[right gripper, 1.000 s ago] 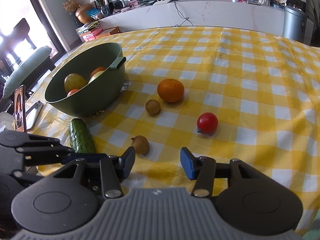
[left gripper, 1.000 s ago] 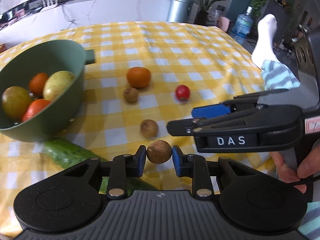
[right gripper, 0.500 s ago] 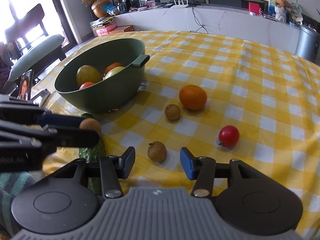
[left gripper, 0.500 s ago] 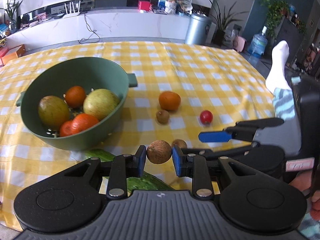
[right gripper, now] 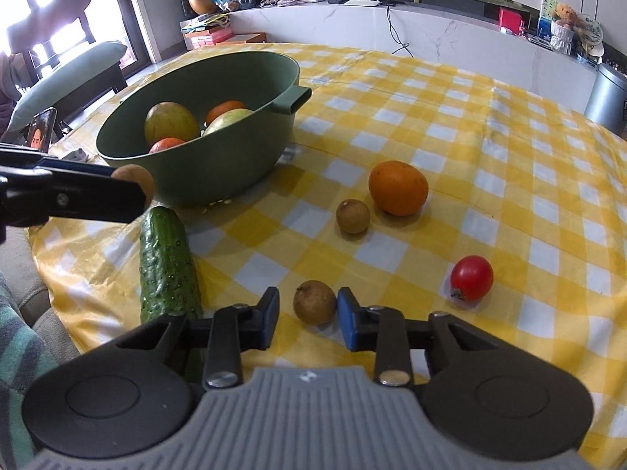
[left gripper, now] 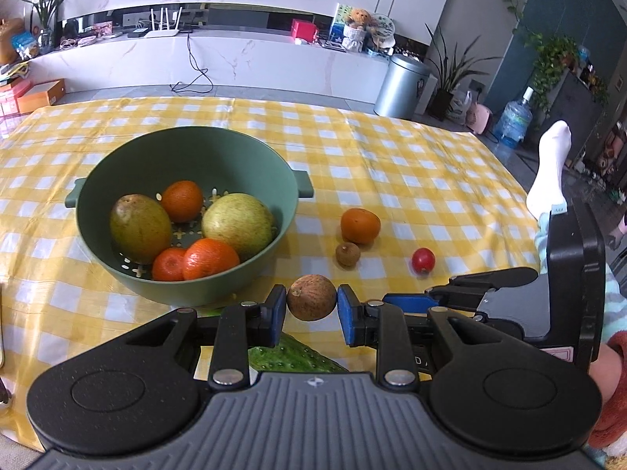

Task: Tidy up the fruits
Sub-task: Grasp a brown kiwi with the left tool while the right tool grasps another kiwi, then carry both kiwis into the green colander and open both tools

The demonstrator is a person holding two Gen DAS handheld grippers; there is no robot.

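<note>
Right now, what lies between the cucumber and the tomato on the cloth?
In the right wrist view, one small brown fruit lies between the cucumber and tomato.

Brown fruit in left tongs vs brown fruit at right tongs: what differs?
The brown fruit in the left tongs is lifted off the cloth, near the green bowl; the brown fruit at the right tongs lies on the tablecloth. The first is pinched by both pads; the second touches only one pad as the jaws close. Both are small, round, brown.
</note>
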